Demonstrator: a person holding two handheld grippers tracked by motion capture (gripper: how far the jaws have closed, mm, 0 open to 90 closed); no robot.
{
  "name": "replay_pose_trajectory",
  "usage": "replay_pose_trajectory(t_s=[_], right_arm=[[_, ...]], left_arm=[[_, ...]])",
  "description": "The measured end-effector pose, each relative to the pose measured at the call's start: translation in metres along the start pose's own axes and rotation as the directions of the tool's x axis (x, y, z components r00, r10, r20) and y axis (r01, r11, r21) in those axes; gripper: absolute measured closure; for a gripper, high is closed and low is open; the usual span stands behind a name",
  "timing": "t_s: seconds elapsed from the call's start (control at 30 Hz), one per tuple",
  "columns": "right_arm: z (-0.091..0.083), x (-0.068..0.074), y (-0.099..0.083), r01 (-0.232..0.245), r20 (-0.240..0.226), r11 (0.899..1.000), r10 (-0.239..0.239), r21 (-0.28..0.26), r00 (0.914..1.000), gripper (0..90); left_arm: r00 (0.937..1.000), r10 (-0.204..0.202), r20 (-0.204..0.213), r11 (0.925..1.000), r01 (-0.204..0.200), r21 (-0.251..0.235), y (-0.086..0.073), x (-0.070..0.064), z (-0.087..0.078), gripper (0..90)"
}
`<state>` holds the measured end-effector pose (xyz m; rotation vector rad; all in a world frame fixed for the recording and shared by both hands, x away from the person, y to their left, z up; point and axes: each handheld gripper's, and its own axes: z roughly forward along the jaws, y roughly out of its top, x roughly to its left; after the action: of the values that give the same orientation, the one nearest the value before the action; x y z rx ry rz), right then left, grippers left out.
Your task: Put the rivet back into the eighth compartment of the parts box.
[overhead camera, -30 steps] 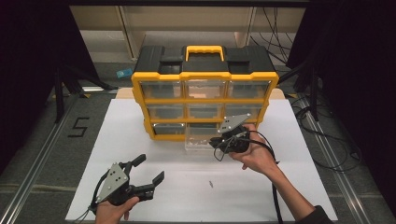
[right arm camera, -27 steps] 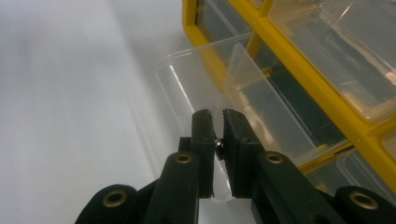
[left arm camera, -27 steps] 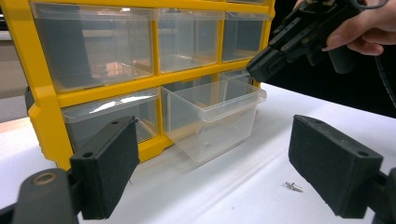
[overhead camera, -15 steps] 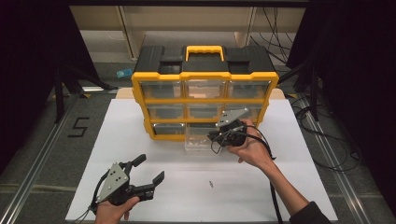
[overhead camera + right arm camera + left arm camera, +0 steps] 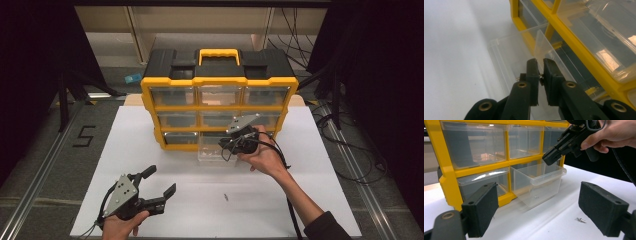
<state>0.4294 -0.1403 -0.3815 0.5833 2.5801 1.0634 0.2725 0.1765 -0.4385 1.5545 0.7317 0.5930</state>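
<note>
Nine clear drawers sit in the yellow organizer (image 5: 220,107) at the back of our white table (image 5: 150,150), and one of them, the bottom-middle drawer (image 5: 537,183), is pulled out onto the tabletop in front of the frame. Our right gripper (image 5: 231,145) hangs over that open drawer, tilted down into it, with its jaws pressed nearly together on a small metal screw (image 5: 540,78); in the right gripper view the screw shows as a glint between the two black pads, right above the drawer's inner space. Our left gripper (image 5: 159,185) rests low at the near left of the table, jaws spread wide and holding nothing. A second screw (image 5: 581,220) lies loose on the table, near that gripper and just in front of the drawer.

We judge the screw to be light, hard and smooth, so it can roll or pop sideways out of a loose pinch. It is best held across its shaft, close to the head, with the pads square to it. The loose one lies flat on the table, so we should come down with the jaws astride it and close gently. The drawer is thin, light plastic and will slide if nudged.
</note>
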Motion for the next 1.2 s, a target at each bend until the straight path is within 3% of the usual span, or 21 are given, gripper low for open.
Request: replay_pose_trajectory(t_s=[0.6, 0.67, 0.7, 0.77, 0.8, 0.83, 0.87, 0.9, 0.93, 1.2], right_arm=[[0.019, 0.000, 0.003, 0.008, 0.002, 1.000, -0.008, 0.020, 1.0000, 82.7], [0.020, 0.002, 0.003, -0.001, -0.021, 1.000, 0.001, 0.028, 0.9998, 82.1], [0.023, -0.001, 0.003, 0.037, -0.018, 0.999, -0.037, -0.001, 0.9992, 81.4], [0.021, 0.002, 0.003, -0.027, -0.018, 0.998, 0.028, 0.059, 0.9995, 77.7], [0.024, -0.001, 0.002, 0.023, -0.012, 1.000, -0.023, 0.007, 0.9997, 74.2], [0.024, -0.001, 0.002, 0.010, -0.010, 1.000, -0.010, 0.004, 0.9999, 70.0], [0.020, 0.002, 0.003, -0.053, -0.005, 0.998, 0.053, 0.046, 0.9986, 66.5], [0.021, -0.001, 0.003, 0.004, -0.001, 1.000, -0.004, -0.005, 1.0000, 62.4], [0.017, 0.002, 0.004, -0.031, 0.001, 1.000, 0.031, 0.004, 0.9995, 59.7], [-0.003, 0.011, 0.012, -0.018, 0.005, 0.999, 0.018, -0.040, 0.9998, 40.6]], left_arm=[[1.0000, -0.001, 0.005, 1.0000, 0.001, -0.002, 0.000, -0.001, 0.000, 16.2], [1.0000, -0.002, 0.005, 1.0000, 0.002, -0.004, 0.000, -0.001, 0.001, 16.3], [1.0000, 0.002, 0.006, 1.0000, -0.001, -0.005, 0.000, -0.001, 0.000, 16.2], [1.0000, 0.003, 0.006, 1.0000, -0.003, -0.002, 0.000, -0.001, 0.000, 16.2], [1.0000, -0.003, 0.004, 1.0000, 0.003, -0.004, 0.000, -0.001, 0.000, 16.2], [1.0000, -0.004, 0.003, 1.0000, 0.004, -0.007, 0.000, 0.000, 0.000, 16.3], [1.0000, 0.000, 0.003, 1.0000, 0.000, -0.009, 0.000, 0.000, 0.000, 16.2], [1.0000, -0.005, 0.003, 0.9999, 0.005, -0.009, 0.000, -0.001, 0.000, 16.2], [1.0000, -0.004, 0.001, 1.0000, 0.004, -0.003, 0.000, -0.001, -0.001, 16.2], [1.0000, -0.004, 0.002, 1.0000, 0.004, -0.008, 0.000, -0.001, -0.001, 16.3]])
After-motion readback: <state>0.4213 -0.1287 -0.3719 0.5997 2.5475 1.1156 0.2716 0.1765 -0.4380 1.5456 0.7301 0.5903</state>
